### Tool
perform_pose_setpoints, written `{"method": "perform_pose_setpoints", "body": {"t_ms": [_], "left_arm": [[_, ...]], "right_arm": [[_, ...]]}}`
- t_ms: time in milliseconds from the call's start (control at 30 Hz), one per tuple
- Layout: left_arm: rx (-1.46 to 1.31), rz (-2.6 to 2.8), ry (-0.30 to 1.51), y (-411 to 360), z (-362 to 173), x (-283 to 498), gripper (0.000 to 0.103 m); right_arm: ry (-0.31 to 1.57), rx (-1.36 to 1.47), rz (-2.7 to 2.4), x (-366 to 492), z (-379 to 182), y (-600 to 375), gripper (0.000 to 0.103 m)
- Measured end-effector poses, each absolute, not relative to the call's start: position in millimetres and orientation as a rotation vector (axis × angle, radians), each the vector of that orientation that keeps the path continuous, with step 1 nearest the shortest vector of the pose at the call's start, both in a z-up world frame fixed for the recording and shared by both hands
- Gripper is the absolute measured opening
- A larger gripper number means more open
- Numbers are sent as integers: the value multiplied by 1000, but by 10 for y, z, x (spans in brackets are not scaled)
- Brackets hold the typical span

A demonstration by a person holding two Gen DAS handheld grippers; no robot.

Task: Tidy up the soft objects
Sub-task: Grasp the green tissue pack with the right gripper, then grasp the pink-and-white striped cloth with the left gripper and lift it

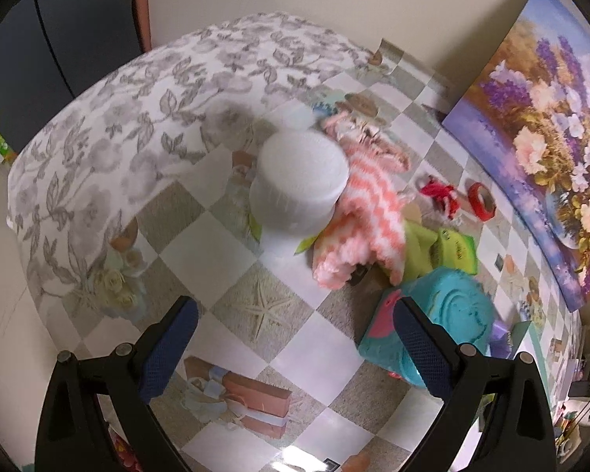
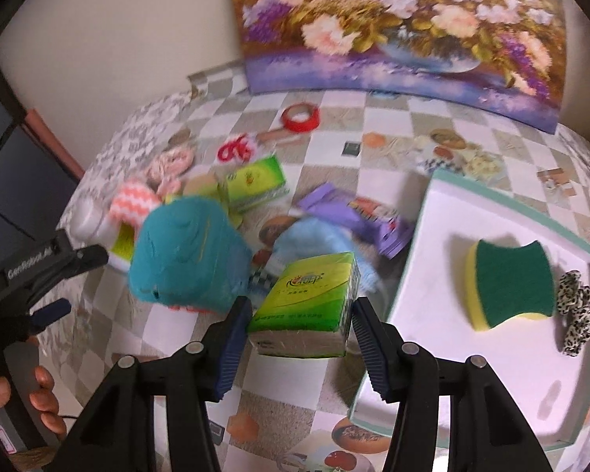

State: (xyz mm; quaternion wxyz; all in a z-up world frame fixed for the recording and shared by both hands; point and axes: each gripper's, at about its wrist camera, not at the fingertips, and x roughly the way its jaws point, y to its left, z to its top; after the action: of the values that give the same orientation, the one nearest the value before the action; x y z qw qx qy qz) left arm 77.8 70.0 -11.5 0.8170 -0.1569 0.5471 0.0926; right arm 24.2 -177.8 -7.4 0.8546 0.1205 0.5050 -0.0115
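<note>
Right wrist view: my right gripper point(image 2: 299, 334) brackets a green tissue pack point(image 2: 308, 306), though blur hides whether the pads touch it; the white tray point(image 2: 432, 275) lies alongside. My left gripper point(image 1: 295, 338) is spread wide, its finger hiding part of the teal plush point(image 1: 448, 326).

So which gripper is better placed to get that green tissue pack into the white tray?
Right. The right gripper already has the green tissue pack between its fingers, with the white tray just beside it. The left gripper hovers open and empty over the tablecloth, beside the teal plush.
</note>
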Motion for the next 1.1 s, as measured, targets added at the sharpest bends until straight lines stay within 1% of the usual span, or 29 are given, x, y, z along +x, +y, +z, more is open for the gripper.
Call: {"method": "perform_pose_setpoints", "body": {"t_ms": [333,600,667,700,733,800,833,967,1033,1100], "left_arm": [[-238,114,1140,571,82,1004,99],[-93,20,1144,458,275,1409,97],[-56,11,1162,423,271,1509,92],[-32,13,1175,401,255,1564,86],[-21,11,1187,384,235,1605,82],[-12,4,1212,363,187,1675,79],[-11,-2,1223,349,161,1710,73],[63,13,1239,259,91,1812,63],[70,7,1251,231,76,1864,56],[72,3,1268,210,54,1924,52]], "right_arm": [[1006,211,-93,281,220,-1874,56],[976,199,-104,312,373,-1896,56],[975,198,-99,329,379,-1883,56],[976,198,-96,333,376,-1877,56],[979,199,-93,341,370,-1871,56],[983,199,-89,353,358,-1863,56],[985,199,-89,359,351,-1861,56],[991,201,-91,368,330,-1870,56],[991,204,-94,371,326,-1884,56],[991,208,-97,371,327,-1896,56]]}}
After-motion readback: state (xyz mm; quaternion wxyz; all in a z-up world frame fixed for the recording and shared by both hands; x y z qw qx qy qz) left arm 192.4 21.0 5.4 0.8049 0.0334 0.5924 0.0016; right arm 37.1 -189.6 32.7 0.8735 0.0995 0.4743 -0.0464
